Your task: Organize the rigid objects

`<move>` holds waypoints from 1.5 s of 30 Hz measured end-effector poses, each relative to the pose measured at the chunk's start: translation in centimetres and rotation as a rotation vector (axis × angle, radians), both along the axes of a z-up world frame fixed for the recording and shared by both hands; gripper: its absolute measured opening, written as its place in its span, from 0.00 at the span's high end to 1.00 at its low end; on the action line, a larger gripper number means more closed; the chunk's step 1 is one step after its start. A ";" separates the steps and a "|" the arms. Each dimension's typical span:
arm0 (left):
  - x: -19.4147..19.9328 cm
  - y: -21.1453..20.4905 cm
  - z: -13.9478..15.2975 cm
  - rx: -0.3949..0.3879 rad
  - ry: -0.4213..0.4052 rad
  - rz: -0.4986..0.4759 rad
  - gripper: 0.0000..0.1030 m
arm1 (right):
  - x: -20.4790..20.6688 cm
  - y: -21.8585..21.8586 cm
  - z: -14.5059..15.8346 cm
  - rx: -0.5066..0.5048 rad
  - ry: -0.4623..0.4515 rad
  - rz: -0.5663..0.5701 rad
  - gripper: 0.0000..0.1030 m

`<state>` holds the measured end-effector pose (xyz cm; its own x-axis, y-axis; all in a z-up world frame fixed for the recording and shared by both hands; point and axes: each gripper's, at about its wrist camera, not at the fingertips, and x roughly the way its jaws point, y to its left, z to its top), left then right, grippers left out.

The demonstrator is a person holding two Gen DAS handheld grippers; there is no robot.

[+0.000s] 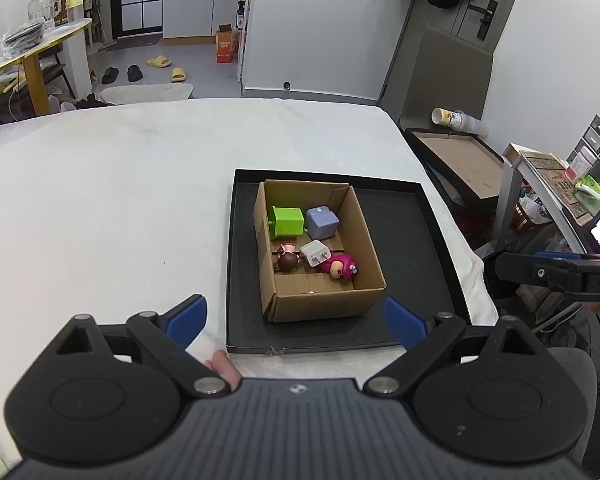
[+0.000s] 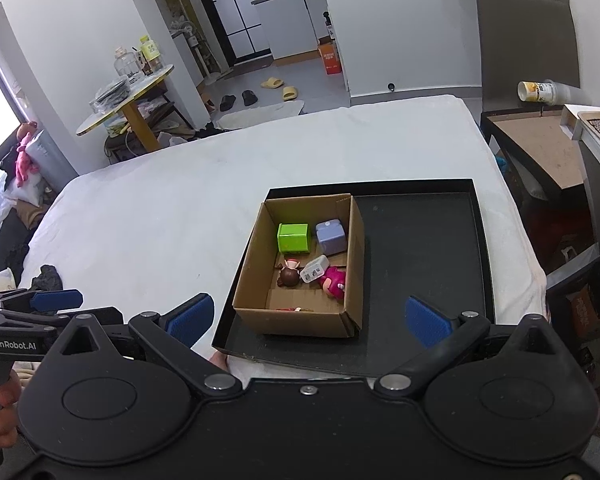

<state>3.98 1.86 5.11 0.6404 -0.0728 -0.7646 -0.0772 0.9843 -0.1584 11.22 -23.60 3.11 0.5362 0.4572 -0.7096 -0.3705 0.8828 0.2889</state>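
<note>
An open cardboard box [image 1: 370, 256] [image 2: 256, 256] stands in the left part of a black tray [image 1: 412, 236] [image 2: 420, 264] on a white-covered table. In the box lie a green cube [image 1: 287, 222] [image 2: 293, 237], a lilac cube [image 1: 322, 223] [image 2: 331, 237], a white charger [image 1: 315, 253] [image 2: 314, 269], a brown-haired doll [image 1: 287, 259] [image 2: 289, 275] and a pink figure [image 1: 338, 267] [image 2: 334, 281]. My left gripper [image 1: 296, 322] hangs open above the tray's near edge, with nothing between its blue pads. My right gripper [image 2: 310, 320] is open too, empty, in front of the box.
The white table [image 1: 120, 200] [image 2: 160, 208] stretches left and far of the tray. A dark side table [image 1: 460, 160] [image 2: 540, 148] with a lying cup [image 1: 454, 118] [image 2: 540, 92] stands at the right. A dark lump [image 2: 48, 276] lies at the table's left edge.
</note>
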 end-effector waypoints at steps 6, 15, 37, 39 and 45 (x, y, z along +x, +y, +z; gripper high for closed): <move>-0.2 0.0 0.2 -0.004 -0.002 0.002 0.08 | -0.2 -0.3 0.0 0.008 -0.001 -0.003 0.00; -0.4 0.1 0.2 -0.012 0.001 0.012 0.08 | -0.5 -0.4 0.3 -0.003 -0.012 -0.010 0.00; -0.6 -0.2 0.1 -0.019 0.007 0.006 0.08 | -0.9 -0.6 0.1 -0.015 -0.012 -0.015 0.00; -0.6 -0.2 0.0 -0.019 0.007 0.006 0.08 | -0.9 -0.6 0.1 -0.016 -0.012 -0.015 0.00; -0.6 -0.2 0.0 -0.020 0.008 0.007 0.08 | -0.9 -0.4 0.0 -0.025 -0.011 -0.016 0.00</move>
